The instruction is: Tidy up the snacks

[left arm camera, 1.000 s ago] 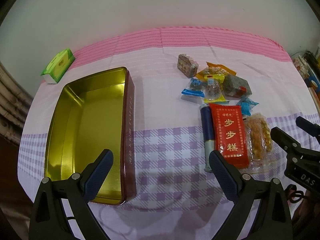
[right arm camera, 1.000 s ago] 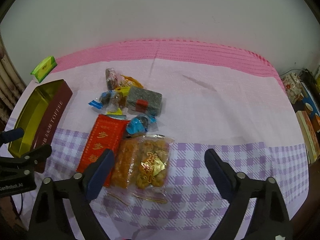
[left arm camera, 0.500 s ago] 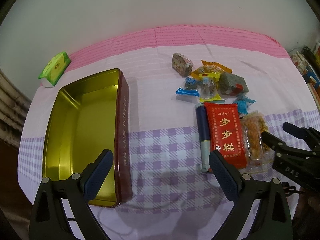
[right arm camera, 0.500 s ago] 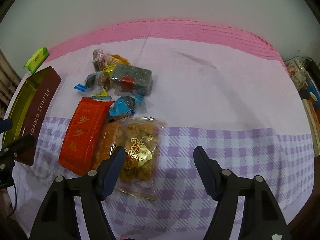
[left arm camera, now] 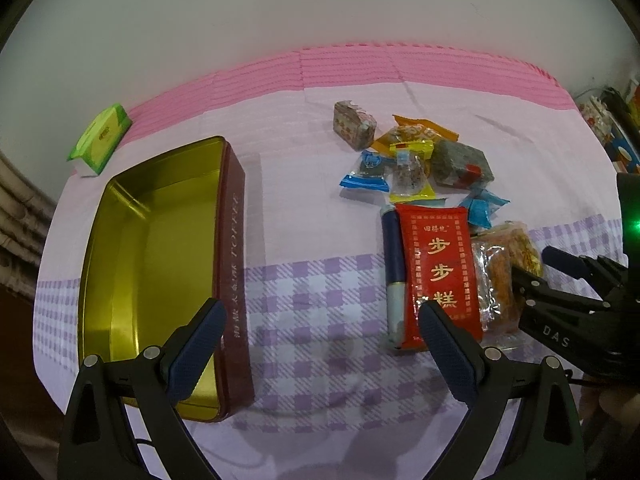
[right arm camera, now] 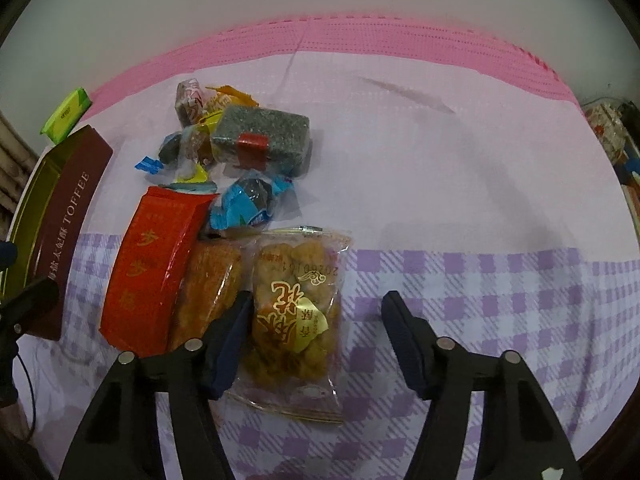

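My right gripper (right arm camera: 316, 312) hangs low over a clear packet of golden fried snack (right arm camera: 296, 304). Its jaws are closing with the packet between them. The left finger overlaps the packet's left edge and the right finger stands clear of it. Beside the packet lie a second orange packet (right arm camera: 212, 288) and a red packet with gold characters (right arm camera: 156, 256). My left gripper (left arm camera: 320, 312) is open with nothing in it, above the checked cloth between the gold tin (left arm camera: 160, 260) and the red packet (left arm camera: 436, 268). The tin's inside is bare.
Behind the red packet lie a grey block with a red label (right arm camera: 260, 136), blue-wrapped candies (right arm camera: 248, 200), other small wrapped sweets (left arm camera: 354, 124) and a dark blue tube (left arm camera: 394, 256). A green box (left arm camera: 102, 138) sits at the far left. Clutter stands off the table's right edge (right arm camera: 612, 136).
My right gripper has come down closer to the clear snack packet and its jaws have narrowed around it. The left gripper has hardly moved.
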{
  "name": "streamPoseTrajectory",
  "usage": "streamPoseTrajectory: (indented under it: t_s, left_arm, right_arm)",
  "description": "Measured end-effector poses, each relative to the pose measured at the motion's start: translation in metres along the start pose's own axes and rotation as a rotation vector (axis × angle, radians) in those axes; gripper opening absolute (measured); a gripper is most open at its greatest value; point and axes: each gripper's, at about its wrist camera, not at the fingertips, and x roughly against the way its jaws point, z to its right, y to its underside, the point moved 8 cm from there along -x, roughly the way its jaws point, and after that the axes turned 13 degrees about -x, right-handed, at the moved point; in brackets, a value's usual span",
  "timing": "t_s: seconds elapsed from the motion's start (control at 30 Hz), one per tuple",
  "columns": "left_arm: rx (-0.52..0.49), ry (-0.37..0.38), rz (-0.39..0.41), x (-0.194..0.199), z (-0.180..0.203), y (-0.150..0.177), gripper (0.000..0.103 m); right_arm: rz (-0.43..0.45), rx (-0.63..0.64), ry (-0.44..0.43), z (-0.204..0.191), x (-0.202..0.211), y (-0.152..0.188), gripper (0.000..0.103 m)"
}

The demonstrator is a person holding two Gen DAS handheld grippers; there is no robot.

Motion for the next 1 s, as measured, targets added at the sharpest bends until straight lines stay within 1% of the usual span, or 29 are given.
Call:
streamPoseTrajectory:
  t_s: [0.03, 0.07, 0.13, 0.2, 0.27, 0.37, 0.47, 0.6, 0.73, 1.0]
  left_arm:
    - [-0.005, 0.005, -0.002, -0.001, 0.002, -0.001, 0.097]
    - [-0.009, 0.01, -0.004, -0.001, 0.004, -0.002, 0.097]
    - [-0.02, 0.02, -0.005, -0.001, 0.01, -0.005, 0.097]
    - [-0.032, 0.034, -0.007, -0.002, 0.016, -0.008, 0.097]
    - [-0.044, 0.042, -0.004, -0.002, 0.021, -0.012, 0.097]
    - [-0.056, 0.076, -0.016, -0.005, 0.031, -0.016, 0.097]
    - [-0.063, 0.116, -0.037, -0.01, 0.04, -0.019, 0.097]
    - [-0.068, 0.143, -0.064, -0.018, 0.049, -0.024, 0.097]
    - [-0.067, 0.149, -0.099, -0.03, 0.055, -0.03, 0.097]
    - [-0.084, 0.093, -0.144, -0.053, 0.058, -0.04, 0.094]
  right_arm:
    - [0.001, 0.004, 0.0, 0.0, 0.0, 0.0, 0.052]
    - [0.004, 0.008, 0.001, 0.0, 0.001, -0.001, 0.044]
    - [0.006, 0.015, 0.003, 0.001, 0.001, -0.002, 0.038]
    - [0.004, 0.009, -0.008, 0.004, 0.002, -0.002, 0.038]
    - [0.007, 0.007, -0.003, 0.008, 0.003, -0.002, 0.038]
    - [0.01, -0.015, 0.01, 0.021, 0.005, -0.003, 0.037]
    - [0.008, -0.054, 0.041, 0.04, 0.006, -0.005, 0.037]
    - [-0.003, -0.097, 0.068, 0.061, 0.007, -0.008, 0.037]
    - [-0.004, -0.115, 0.069, 0.069, 0.008, -0.009, 0.037]
    - [0.003, -0.111, 0.071, 0.07, 0.007, -0.01, 0.038]
